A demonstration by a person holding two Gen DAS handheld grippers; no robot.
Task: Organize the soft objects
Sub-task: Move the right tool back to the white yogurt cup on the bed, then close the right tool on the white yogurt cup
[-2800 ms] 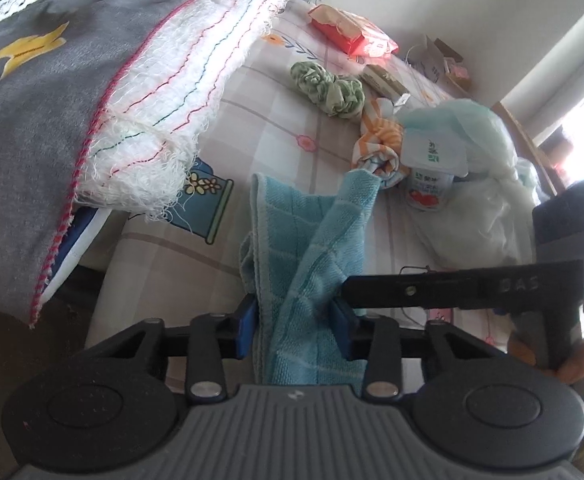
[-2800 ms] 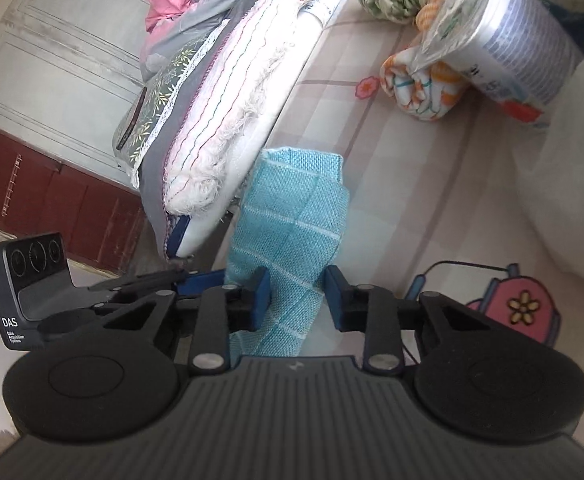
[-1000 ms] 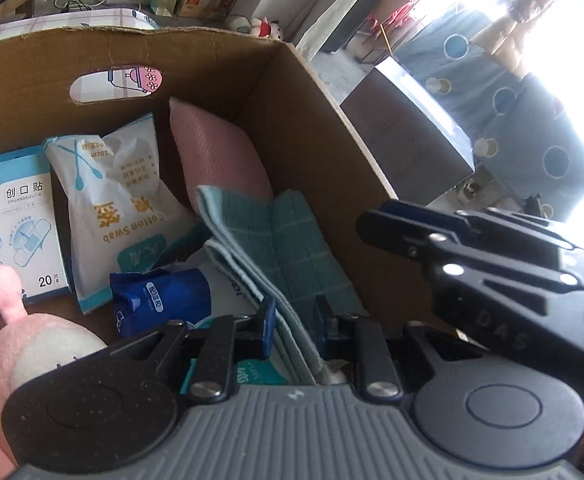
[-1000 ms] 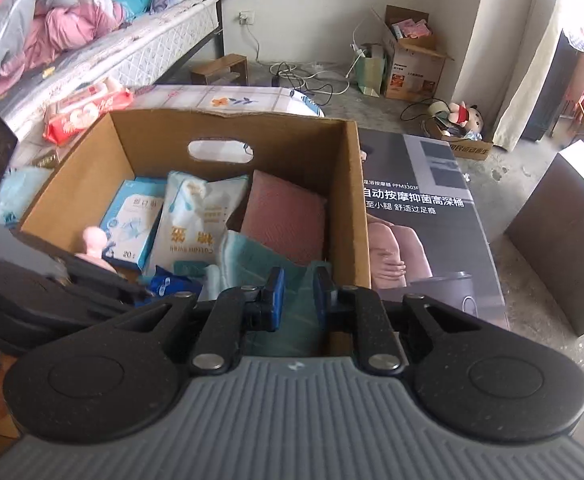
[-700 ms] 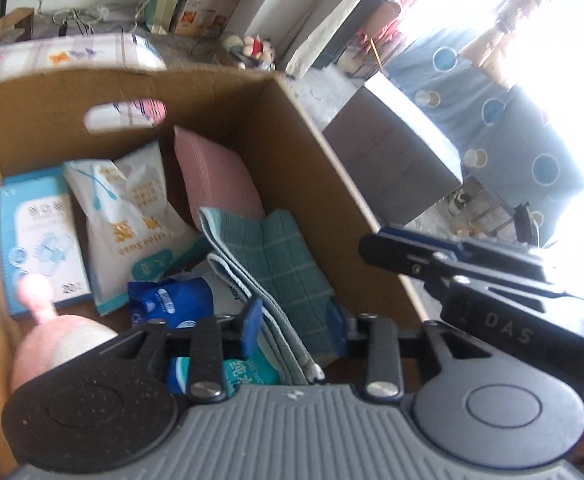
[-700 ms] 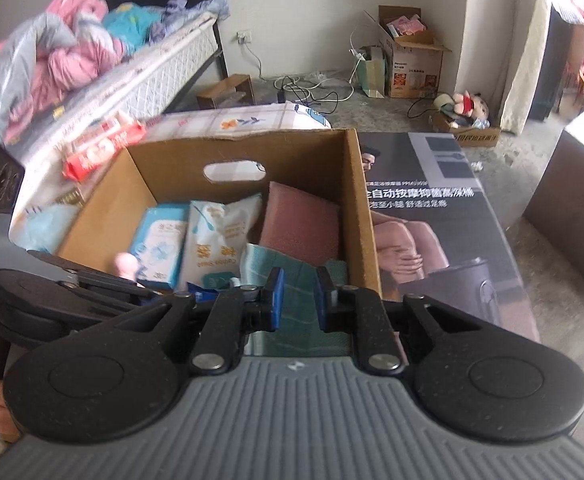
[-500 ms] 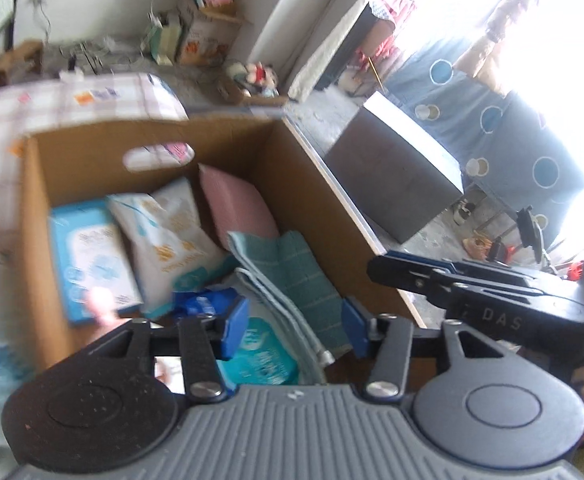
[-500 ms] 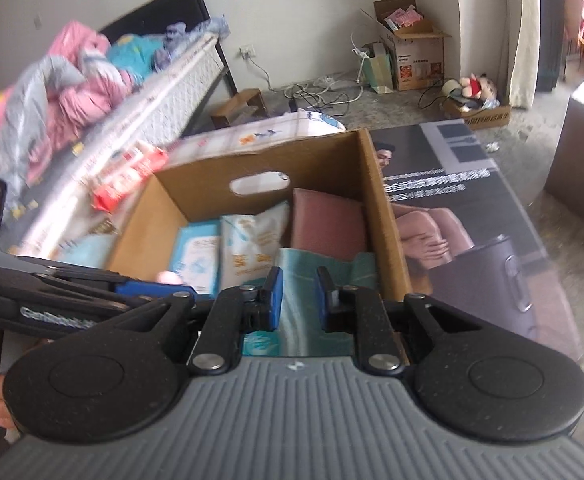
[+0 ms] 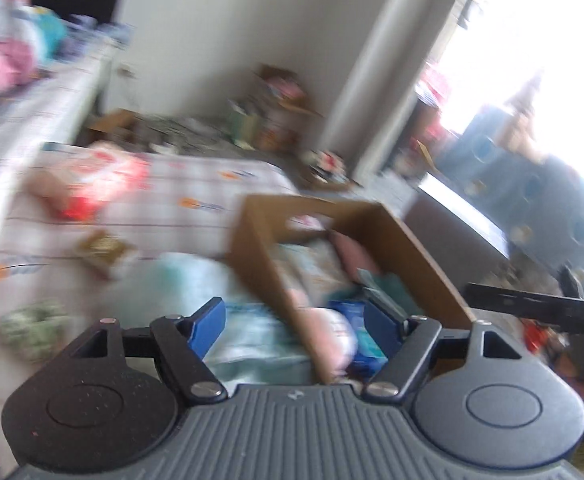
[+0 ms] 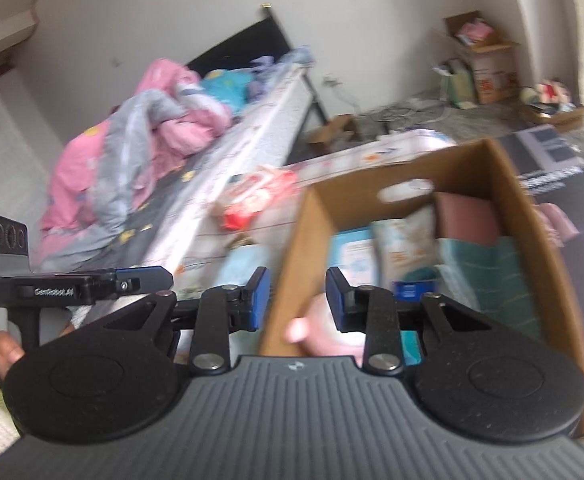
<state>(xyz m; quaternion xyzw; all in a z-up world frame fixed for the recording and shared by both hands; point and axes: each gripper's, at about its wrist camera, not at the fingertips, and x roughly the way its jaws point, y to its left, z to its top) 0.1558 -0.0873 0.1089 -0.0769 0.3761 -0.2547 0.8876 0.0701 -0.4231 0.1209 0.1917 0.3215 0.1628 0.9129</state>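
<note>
Bedroom, checked bed beside cardboard box | teal towel now released inside box (fold delivered) | left claw and right claw opening, empty, withdrawn upward.

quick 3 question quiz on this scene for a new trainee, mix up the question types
1. True or false: the teal checked towel lies inside the cardboard box.
2. Which item lies on the bed outside the box? A) red and white packet B) pink pad C) cotton swab bag
3. Is anything held in the right gripper or the left gripper?

Key:
1. True; it leans against the box's right wall, in front of the pink pad.
2. A; the other two are inside the box.
3. No. Both sets of jaws are opening, with nothing gripped between the pads.
</note>
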